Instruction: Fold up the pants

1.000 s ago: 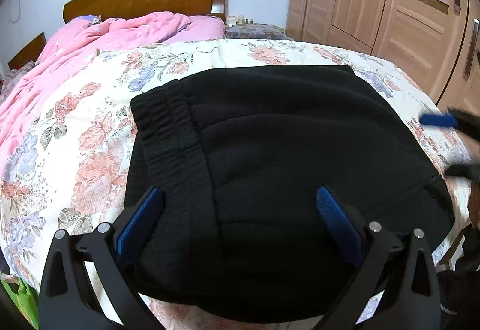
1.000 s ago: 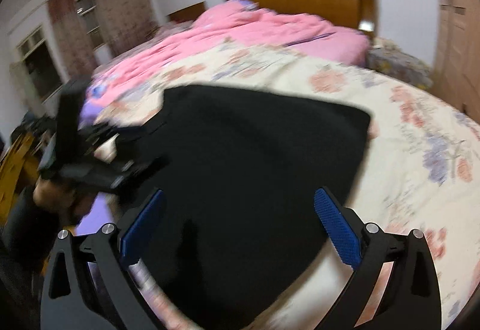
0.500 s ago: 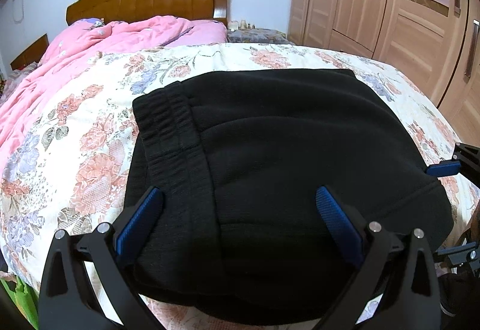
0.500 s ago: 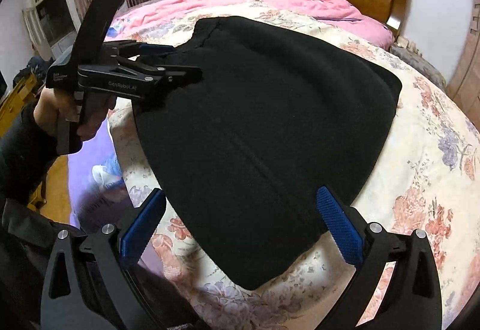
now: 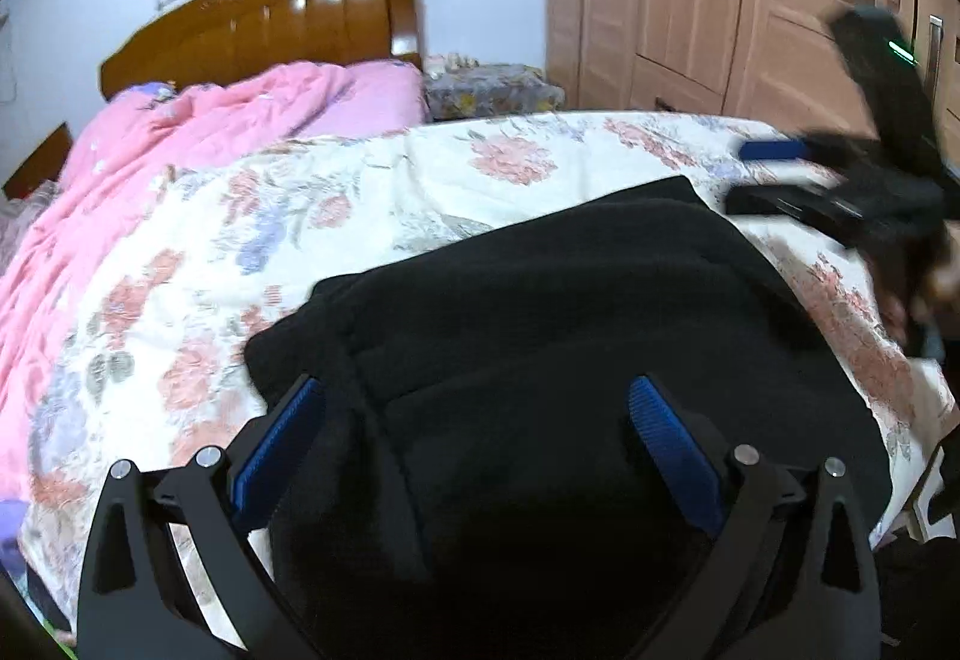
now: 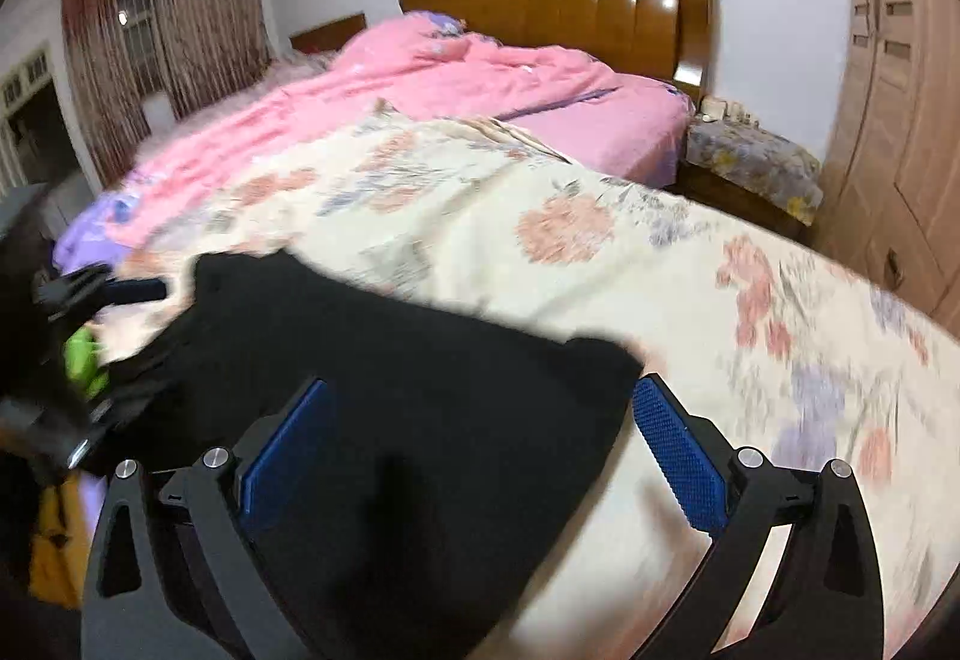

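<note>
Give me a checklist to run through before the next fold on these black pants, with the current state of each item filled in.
1. Left gripper open and empty: ok, its blue pads stand wide apart over the cloth.
2. Right gripper open and empty: ok, nothing is between its pads.
3. Pants lying on the floral bedspread: ok, folded into a compact black shape near the bed's edge.
4. Waistband in reach of the left gripper: ok, it lies just ahead of the left pad.
5. Cloth smooth and flat: cannot tell, the black fabric hides creases and both views are blurred.
6. Grippers apart from each other: ok, the right one is off to the side.
</note>
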Demonstrator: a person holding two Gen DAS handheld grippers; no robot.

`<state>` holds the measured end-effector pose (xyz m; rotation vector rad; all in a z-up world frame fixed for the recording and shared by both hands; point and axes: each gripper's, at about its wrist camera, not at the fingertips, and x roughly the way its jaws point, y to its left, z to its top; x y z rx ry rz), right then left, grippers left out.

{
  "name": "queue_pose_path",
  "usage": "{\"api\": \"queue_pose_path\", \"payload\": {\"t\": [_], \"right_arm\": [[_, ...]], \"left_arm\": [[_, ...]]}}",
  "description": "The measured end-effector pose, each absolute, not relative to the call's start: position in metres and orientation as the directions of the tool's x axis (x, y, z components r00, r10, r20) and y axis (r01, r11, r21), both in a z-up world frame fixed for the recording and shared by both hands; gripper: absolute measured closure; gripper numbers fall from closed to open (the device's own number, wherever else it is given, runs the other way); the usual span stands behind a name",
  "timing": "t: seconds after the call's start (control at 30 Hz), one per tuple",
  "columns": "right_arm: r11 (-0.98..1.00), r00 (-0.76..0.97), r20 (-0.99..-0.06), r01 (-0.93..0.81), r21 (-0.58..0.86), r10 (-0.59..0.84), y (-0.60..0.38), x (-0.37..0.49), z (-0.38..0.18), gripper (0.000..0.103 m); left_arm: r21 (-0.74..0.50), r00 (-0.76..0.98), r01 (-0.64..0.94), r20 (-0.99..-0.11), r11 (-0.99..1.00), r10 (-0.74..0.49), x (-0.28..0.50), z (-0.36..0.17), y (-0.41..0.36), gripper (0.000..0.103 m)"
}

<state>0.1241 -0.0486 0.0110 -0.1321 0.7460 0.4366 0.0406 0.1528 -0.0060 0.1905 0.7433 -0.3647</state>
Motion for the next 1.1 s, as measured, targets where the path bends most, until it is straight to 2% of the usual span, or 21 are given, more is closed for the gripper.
{"api": "queue_pose_path", "payload": {"t": [0.1,0.17,0.3,0.43,0.53,0.67,0.77,0.83,0.87,0.93,1.03,1.1], "right_arm": [[0.889,0.583,-0.754,-0.458,0.003,0.303,-0.034,0.154,-0.013,0.005],[0.89,0.585,-0.773,-0.453,-0.059,0.246,-0.029,0.168,-0.027,0.005],[0.927,0.56,-0.78,-0.37,0.066,0.279,-0.053,0.186,-0.036,0.006],[0.937,0.608,-0.735,-0.332,0.11,0.302,-0.068,0.165,-0.011,0.006],[0.947,0.656,-0.698,-0.302,0.106,0.288,-0.082,0.141,0.007,0.004],[0.892,0.613,-0.662,-0.398,0.214,0.432,-0.071,0.109,0.012,0.004],[0.801,0.519,-0.658,-0.554,0.227,0.546,-0.036,0.081,0.005,0.004],[0.749,0.418,-0.712,-0.622,0.23,0.565,-0.011,0.069,-0.011,0.004],[0.742,0.396,-0.742,-0.639,0.201,0.541,0.0,0.06,-0.021,0.004],[0.737,0.425,-0.746,-0.663,0.128,0.513,0.006,0.047,-0.024,0.004],[0.729,0.397,-0.727,-0.653,0.205,0.56,-0.005,0.047,-0.014,0.004],[0.745,0.426,-0.711,-0.634,0.206,0.56,-0.01,0.047,-0.005,0.004]], "left_arm": [[0.077,0.598,0.406,-0.776,0.911,-0.2,0.049,-0.035,0.149,0.002],[0.07,0.613,0.406,-0.76,0.911,-0.215,0.043,-0.039,0.155,0.001],[0.005,0.589,0.408,-0.765,0.913,-0.259,0.043,-0.04,0.171,0.001],[-0.004,0.569,0.408,-0.781,0.913,-0.257,0.041,-0.029,0.176,0.003],[-0.067,0.579,0.448,-0.739,0.891,-0.346,0.035,-0.003,0.177,0.002],[-0.158,0.584,0.456,-0.689,0.876,-0.429,0.06,0.023,0.172,0.002],[-0.1,0.567,0.429,-0.744,0.898,-0.354,0.098,0.013,0.155,0.002],[-0.054,0.548,0.403,-0.786,0.914,-0.288,0.116,-0.002,0.145,0.002],[-0.047,0.537,0.411,-0.794,0.91,-0.284,0.119,-0.006,0.142,0.002],[0.015,0.546,0.42,-0.802,0.907,-0.24,0.117,-0.008,0.136,0.002],[0.091,0.543,0.431,-0.821,0.898,-0.178,0.106,-0.012,0.131,0.002],[0.128,0.542,0.434,-0.828,0.892,-0.145,0.099,-0.019,0.131,0.002]]}}
